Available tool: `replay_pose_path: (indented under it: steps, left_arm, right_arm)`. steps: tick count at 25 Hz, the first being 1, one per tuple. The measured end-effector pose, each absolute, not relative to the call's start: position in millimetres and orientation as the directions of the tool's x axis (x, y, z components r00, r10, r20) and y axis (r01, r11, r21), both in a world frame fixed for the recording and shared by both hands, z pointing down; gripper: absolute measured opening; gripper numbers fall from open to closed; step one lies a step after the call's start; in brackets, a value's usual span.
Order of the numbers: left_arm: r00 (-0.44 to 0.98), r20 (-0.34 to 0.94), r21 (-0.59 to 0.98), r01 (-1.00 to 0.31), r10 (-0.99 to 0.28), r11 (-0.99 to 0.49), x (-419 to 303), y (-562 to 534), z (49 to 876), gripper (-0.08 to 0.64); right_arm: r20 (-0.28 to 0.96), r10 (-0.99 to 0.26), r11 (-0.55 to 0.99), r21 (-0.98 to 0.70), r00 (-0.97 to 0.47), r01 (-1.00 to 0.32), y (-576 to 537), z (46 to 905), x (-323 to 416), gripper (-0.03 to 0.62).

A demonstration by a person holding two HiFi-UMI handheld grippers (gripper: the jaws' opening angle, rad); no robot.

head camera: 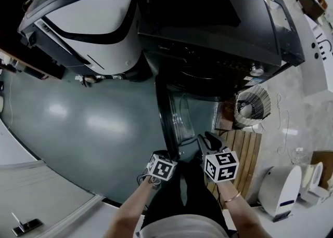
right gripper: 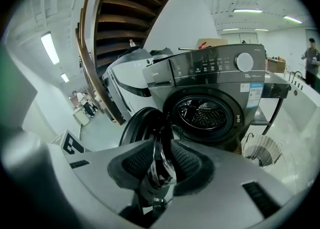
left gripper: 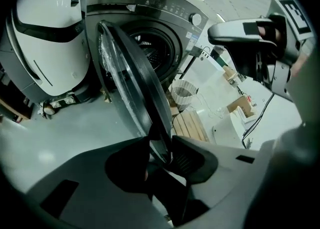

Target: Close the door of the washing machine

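Note:
The dark front-loading washing machine (head camera: 218, 29) stands with its round door (head camera: 174, 120) swung out toward me, and the drum opening (right gripper: 204, 113) is uncovered. My left gripper (head camera: 169, 155) is at the door's free edge. In the left gripper view the door (left gripper: 127, 78) runs edge-on between the jaws of the left gripper (left gripper: 159, 155), whose left pad stands off it, so it is open. My right gripper (head camera: 208, 142) is beside it on the same rim. In the right gripper view the door's rim (right gripper: 142, 125) fills the gap of the right gripper (right gripper: 159, 165), both pads against it.
A white and black appliance (head camera: 88, 18) stands left of the washer. A wire basket (head camera: 252, 106), a wooden slatted pallet (head camera: 244, 154) and a white device (head camera: 281, 187) lie to the right. Grey floor (head camera: 78, 122) spreads on the left. People (right gripper: 82, 104) stand far off.

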State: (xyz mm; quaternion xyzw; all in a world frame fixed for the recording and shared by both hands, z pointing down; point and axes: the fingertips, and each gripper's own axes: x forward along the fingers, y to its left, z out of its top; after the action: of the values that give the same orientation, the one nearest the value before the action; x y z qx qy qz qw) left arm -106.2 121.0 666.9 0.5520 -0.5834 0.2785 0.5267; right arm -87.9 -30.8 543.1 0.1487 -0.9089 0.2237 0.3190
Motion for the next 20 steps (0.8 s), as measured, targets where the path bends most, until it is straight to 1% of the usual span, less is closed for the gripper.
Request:
replay_pose_path:
  steps: [4, 7, 10, 15, 20]
  left_arm:
    - [0.181, 0.915, 0.281, -0.927, -0.36, 0.25, -85, 88, 671, 0.161]
    - [0.213, 0.923, 0.31, -0.905, -0.32, 0.291, -65, 72, 669, 0.164]
    - [0.23, 0.916, 0.335, -0.888, -0.328, 0.314, -50, 48, 667, 0.167]
    - [0.245, 0.914, 0.346, -0.888, -0.324, 0.303, -29, 9, 670, 0.173]
    - [0.271, 0.907, 0.37, -0.877, -0.322, 0.306, -14, -28, 671, 0.173]
  right_arm:
    - [0.654, -0.167, 0.829, -0.312, -0.738, -0.464, -49, 550, -56, 0.114]
    - [0.664, -0.189, 0.809, -0.311, -0.723, -0.498, -60, 559, -30, 0.114]
    - [0.676, -0.198, 0.798, -0.309, -0.71, -0.517, -66, 570, -6, 0.114]
    - [0.699, -0.187, 0.793, -0.307, -0.69, -0.526, -72, 594, 31, 0.119]
    - [0.726, -0.151, 0.816, -0.292, -0.671, -0.499, -73, 621, 55, 0.126]
